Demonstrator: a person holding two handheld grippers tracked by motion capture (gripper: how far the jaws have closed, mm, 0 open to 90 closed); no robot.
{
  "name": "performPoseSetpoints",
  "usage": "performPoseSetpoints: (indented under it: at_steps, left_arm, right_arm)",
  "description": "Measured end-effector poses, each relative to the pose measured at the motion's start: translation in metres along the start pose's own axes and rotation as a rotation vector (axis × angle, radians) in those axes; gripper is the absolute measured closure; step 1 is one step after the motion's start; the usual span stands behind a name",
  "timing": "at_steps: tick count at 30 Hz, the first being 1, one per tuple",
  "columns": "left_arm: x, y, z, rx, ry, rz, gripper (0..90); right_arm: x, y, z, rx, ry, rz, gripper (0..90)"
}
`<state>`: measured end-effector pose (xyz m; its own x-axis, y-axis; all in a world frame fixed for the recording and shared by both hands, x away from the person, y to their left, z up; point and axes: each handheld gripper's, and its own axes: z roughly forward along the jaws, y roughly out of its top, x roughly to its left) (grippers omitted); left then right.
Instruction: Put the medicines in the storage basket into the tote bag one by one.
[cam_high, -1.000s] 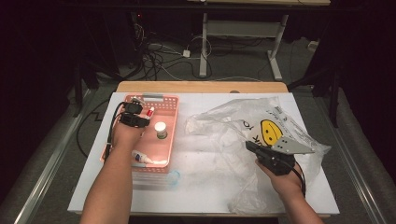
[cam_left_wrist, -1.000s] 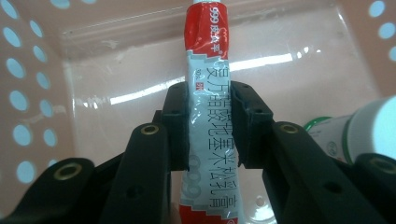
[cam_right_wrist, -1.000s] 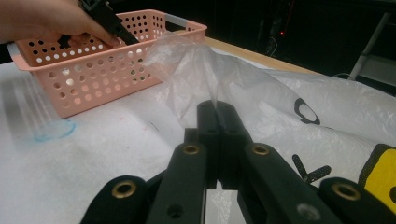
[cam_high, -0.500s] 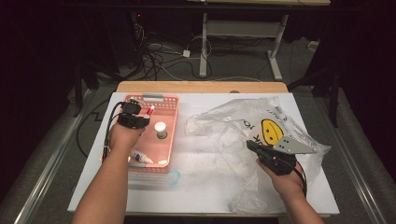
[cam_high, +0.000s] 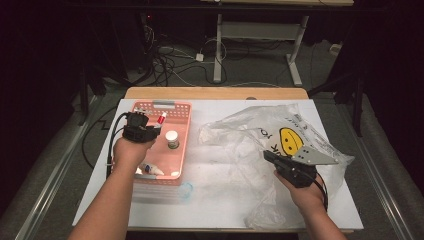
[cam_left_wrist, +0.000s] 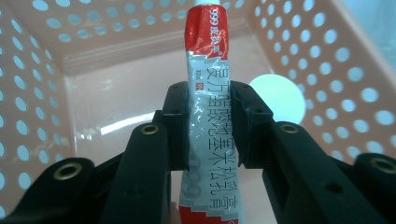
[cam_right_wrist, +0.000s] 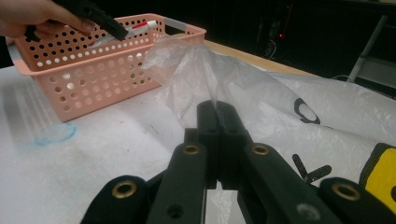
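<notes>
At the left of the high view, the left gripper (cam_high: 150, 131) hangs over the pink basket (cam_high: 181, 107), its fingers (cam_left_wrist: 175, 126) pinching a red-and-silver tube (cam_left_wrist: 210, 112) that points toward the far wall of the basket, with a white-capped bottle (cam_high: 172, 138) just beside it. At lower right, the right gripper (cam_high: 270, 159) has its fingers (cam_right_wrist: 212, 135) pressed together on a fold of the clear plastic bag (cam_high: 260, 130), which lies spread over the white table (cam_high: 215, 200). Small items in the near end of the basket are too blurred to name, perhaps more tubes.
</notes>
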<state>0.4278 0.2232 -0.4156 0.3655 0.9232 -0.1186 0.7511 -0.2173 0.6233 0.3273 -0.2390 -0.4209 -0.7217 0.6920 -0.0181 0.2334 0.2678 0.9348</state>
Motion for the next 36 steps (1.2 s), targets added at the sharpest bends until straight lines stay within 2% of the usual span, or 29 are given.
performPoseSetpoints:
  at_steps: [4,10,12,18,23,26,30,33,36]
  left_arm:
    - [-0.005,-0.005,-0.008,-0.026,-0.011,0.022,67.7]
    - [-0.010,-0.017,-0.021,-0.076,-0.040,0.027,67.7]
    - [-0.013,-0.022,-0.025,-0.086,-0.046,0.044,67.8]
    - [-0.020,-0.038,-0.035,-0.131,-0.088,0.054,67.7]
    - [-0.028,-0.049,-0.043,-0.161,-0.088,0.075,67.7]
    - [-0.034,-0.055,-0.045,-0.165,-0.076,0.099,67.7]
    - [-0.039,-0.063,-0.045,-0.170,-0.086,0.115,67.8]
    - [-0.044,-0.068,-0.046,-0.181,-0.102,0.124,67.8]
    - [-0.049,-0.072,-0.047,-0.213,-0.137,0.122,67.7]
  right_arm:
    - [0.000,0.000,0.000,0.000,0.001,-0.001,90.0]
    - [0.000,0.000,0.000,0.000,0.002,-0.005,90.0]
    - [0.000,0.000,0.000,0.001,0.003,-0.007,90.0]
    - [0.002,0.000,0.000,0.005,0.005,-0.009,90.0]
    - [0.003,-0.001,0.000,0.009,0.005,-0.012,90.0]
    - [0.003,-0.001,0.000,0.009,0.005,-0.012,90.0]
    - [0.004,-0.001,0.000,0.009,0.006,-0.013,90.0]
    - [0.004,-0.001,0.000,0.013,0.008,-0.015,90.0]
    - [0.004,-0.002,0.001,0.013,0.008,-0.017,90.0]
